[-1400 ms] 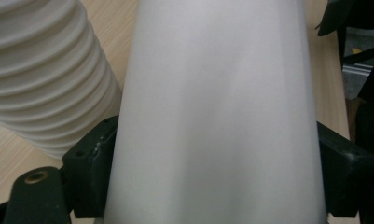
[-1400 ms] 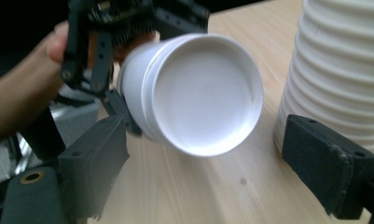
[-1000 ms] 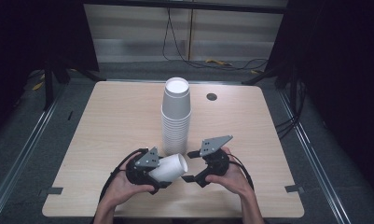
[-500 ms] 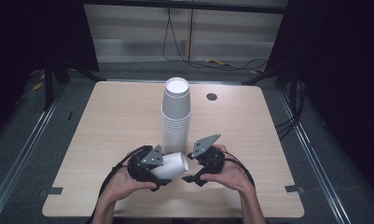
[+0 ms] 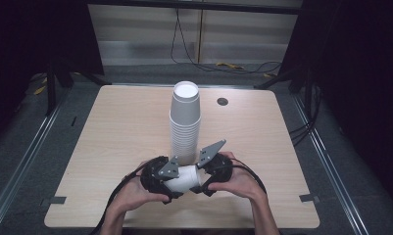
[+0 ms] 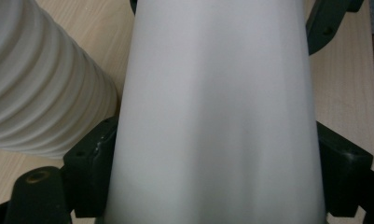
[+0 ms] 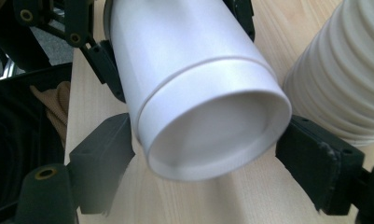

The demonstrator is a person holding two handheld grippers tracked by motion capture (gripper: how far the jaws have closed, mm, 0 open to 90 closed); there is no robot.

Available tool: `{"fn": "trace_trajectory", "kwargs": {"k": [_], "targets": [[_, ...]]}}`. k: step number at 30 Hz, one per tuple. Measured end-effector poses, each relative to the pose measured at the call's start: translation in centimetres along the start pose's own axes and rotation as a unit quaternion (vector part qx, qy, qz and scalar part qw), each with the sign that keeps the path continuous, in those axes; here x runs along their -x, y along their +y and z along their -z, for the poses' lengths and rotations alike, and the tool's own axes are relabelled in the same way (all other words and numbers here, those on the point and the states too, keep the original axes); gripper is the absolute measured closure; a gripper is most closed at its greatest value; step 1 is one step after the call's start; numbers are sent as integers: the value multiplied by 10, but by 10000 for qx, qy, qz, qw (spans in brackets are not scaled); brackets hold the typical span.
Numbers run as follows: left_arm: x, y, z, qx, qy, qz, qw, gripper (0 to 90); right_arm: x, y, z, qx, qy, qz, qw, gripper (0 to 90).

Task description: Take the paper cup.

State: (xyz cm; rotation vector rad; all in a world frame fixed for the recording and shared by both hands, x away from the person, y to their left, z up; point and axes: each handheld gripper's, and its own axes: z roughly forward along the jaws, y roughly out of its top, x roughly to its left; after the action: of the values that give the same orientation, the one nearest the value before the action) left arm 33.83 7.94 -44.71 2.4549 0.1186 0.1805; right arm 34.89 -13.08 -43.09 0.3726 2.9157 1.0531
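A single white cup lies on its side in the air just above the table's near edge, held between both hands. My left gripper is shut on its body; the cup stands between the black jaws in the left gripper view. My right gripper meets it from the right. In the right gripper view the cup's recessed base sits between the right gripper's jaws, whose pads look pressed on its sides. Beyond it is the left gripper.
A tall stack of nested white cups stands upside down on the wooden table, right behind the grippers, close to the held cup. A small dark round cap sits at the table's far side. Dark floor surrounds the table.
The two hands have drawn closer together. The right gripper has come up against the cup's base end, and the left hand has shifted slightly right with the cup.
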Motion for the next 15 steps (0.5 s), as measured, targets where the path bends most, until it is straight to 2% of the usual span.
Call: {"fn": "trace_trajectory", "kwargs": {"k": [9,12,15], "targets": [[3,1,-3,37,-87,-114,9999,166,-2,4,-3,29,259,71,9996,205],[4,2,-3,-17,-53,-110,9999,166,-3,6,-4,-15,280,90,9996,203],[4,3,-2,-7,-43,-205,9998,166,-3,6,-4,-18,253,95,9996,203]]}}
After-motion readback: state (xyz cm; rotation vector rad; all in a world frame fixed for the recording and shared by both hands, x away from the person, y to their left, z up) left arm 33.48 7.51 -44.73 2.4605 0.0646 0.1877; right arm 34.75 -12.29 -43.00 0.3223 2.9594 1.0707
